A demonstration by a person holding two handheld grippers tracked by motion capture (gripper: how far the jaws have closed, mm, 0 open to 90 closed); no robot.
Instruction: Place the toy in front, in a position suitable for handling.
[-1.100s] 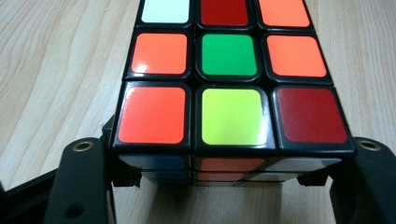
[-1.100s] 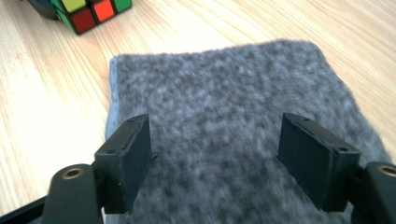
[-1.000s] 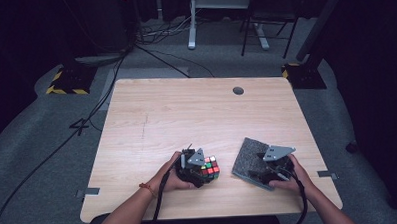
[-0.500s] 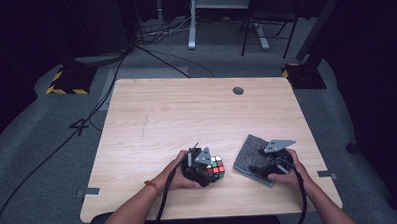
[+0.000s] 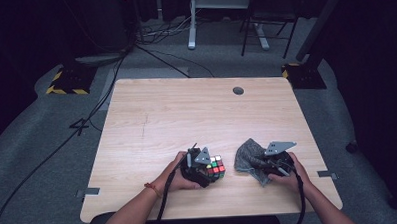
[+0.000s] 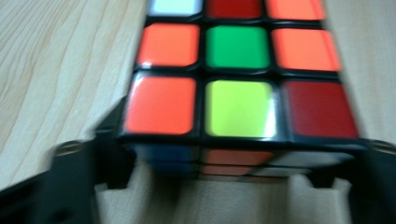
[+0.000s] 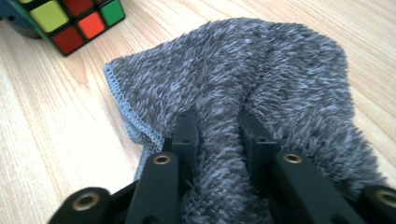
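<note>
Black jaws of my right gripper [image 7: 218,135] have just been closing and now pinch a raised fold of the fuzzy grey cloth [image 7: 243,79], which spreads ahead of them on the pale wooden table [image 5: 186,112]. My left gripper [image 6: 224,163] clamps the multicoloured puzzle cube [image 6: 233,93] between its jaws, just beside the cloth's hemmed edge.

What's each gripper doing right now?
Left gripper: shut on the cube.
Right gripper: jaws have just been closing, now pinching a fold of the cloth.
</note>
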